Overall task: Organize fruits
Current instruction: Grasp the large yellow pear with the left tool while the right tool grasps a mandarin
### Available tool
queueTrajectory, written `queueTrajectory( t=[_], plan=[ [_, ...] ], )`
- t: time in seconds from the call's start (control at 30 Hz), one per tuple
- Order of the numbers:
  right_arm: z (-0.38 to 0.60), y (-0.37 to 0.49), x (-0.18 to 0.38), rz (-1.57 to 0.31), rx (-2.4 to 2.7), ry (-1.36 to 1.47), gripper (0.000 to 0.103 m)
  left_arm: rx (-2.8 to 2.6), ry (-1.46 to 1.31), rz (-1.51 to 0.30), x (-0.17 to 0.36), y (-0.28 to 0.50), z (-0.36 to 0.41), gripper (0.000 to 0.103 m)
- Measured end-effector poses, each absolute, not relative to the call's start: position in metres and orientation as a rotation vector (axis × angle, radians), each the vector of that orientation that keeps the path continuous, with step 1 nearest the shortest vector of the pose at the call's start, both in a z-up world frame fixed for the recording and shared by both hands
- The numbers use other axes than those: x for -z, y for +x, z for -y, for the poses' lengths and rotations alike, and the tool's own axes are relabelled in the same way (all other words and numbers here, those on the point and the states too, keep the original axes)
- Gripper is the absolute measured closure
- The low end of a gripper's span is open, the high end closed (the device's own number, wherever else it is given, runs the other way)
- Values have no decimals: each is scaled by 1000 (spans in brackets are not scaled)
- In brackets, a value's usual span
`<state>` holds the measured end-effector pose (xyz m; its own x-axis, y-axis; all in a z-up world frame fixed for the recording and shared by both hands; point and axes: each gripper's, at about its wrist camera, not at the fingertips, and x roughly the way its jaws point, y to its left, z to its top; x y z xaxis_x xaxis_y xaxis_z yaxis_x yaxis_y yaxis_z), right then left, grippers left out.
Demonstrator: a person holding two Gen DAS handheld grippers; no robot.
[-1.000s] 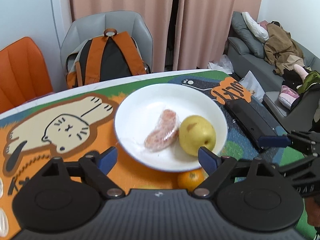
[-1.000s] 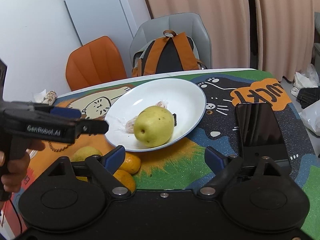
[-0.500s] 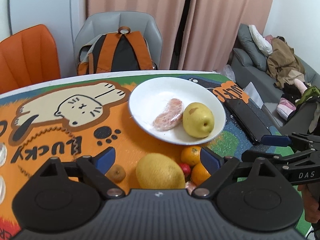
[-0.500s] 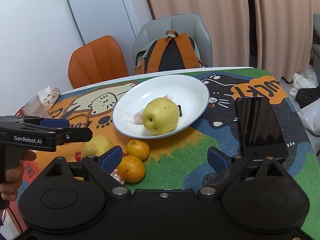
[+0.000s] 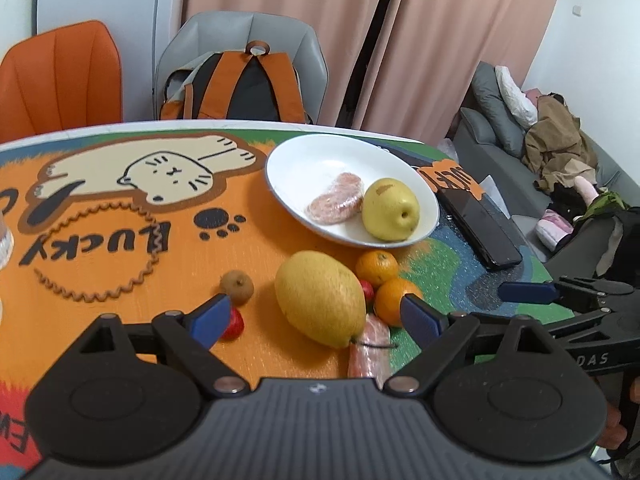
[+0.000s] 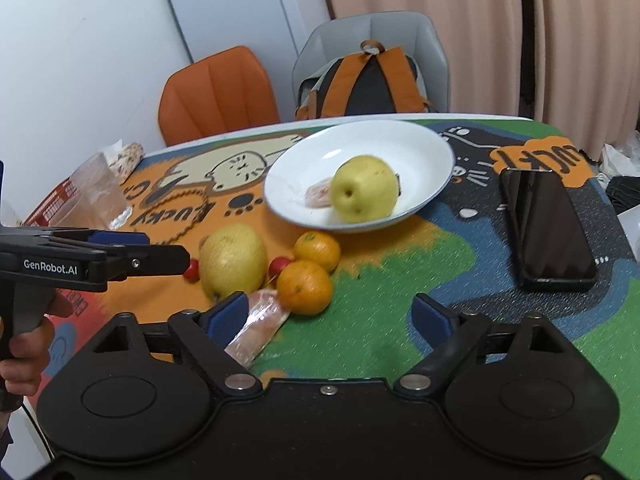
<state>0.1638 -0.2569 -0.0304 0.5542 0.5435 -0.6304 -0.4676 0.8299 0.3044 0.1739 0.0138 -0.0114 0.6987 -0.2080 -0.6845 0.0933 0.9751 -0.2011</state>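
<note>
Left claw (image 5: 316, 318): jaws wide apart, gripping nothing, poised above a large yellow fruit (image 5: 320, 298) on the tabletop (image 5: 120, 240).
Right claw (image 6: 330, 316): jaws have just been closing, yet stand apart with nothing pressed between them; a wrapped pink slice (image 6: 258, 330) lies just beside its left finger.
Loose fruit: two oranges (image 6: 306, 286), small red fruits (image 5: 234, 322) and a small brown fruit (image 5: 237, 286) cluster near the yellow one.
Plate (image 5: 304, 160): farther back, holding a yellow pear (image 5: 390, 210) beside another wrapped pink slice (image 5: 336, 200).
Phone (image 6: 548, 228): flat, right of the plate.
</note>
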Motion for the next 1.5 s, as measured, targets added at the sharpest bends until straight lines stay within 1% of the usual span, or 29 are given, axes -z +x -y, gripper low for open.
queueTrajectory(
  t=[0.03, 0.1, 0.17, 0.3, 0.37, 0.47, 0.67, 0.93, 1.37, 1.5],
  plan=[
    [256, 163, 31, -784, -600, 106, 23, 171, -163, -778, 12, 172, -15, 13],
    [254, 162, 33, -792, -604, 109, 30, 174, -176, -776, 14, 170, -16, 14],
    [252, 161, 34, -797, -608, 110, 34, 175, -189, -773, 15, 168, -17, 15],
    [247, 160, 36, -807, -621, 108, 37, 181, -211, -771, 19, 165, -17, 19],
    [244, 162, 38, -820, -627, 104, 38, 187, -226, -782, 23, 167, -16, 26],
    [239, 164, 41, -838, -636, 98, 39, 192, -243, -807, 29, 170, -16, 34],
    [234, 171, 42, -841, -639, 101, 41, 197, -271, -828, 36, 179, -15, 35],
    [226, 187, 47, -848, -628, 91, 49, 194, -304, -845, 46, 194, -15, 41],
    [219, 208, 60, -868, -650, 109, 51, 196, -321, -865, 55, 212, -14, 41],
    [219, 212, 63, -878, -667, 127, 56, 202, -338, -868, 56, 215, -15, 41]
  ],
)
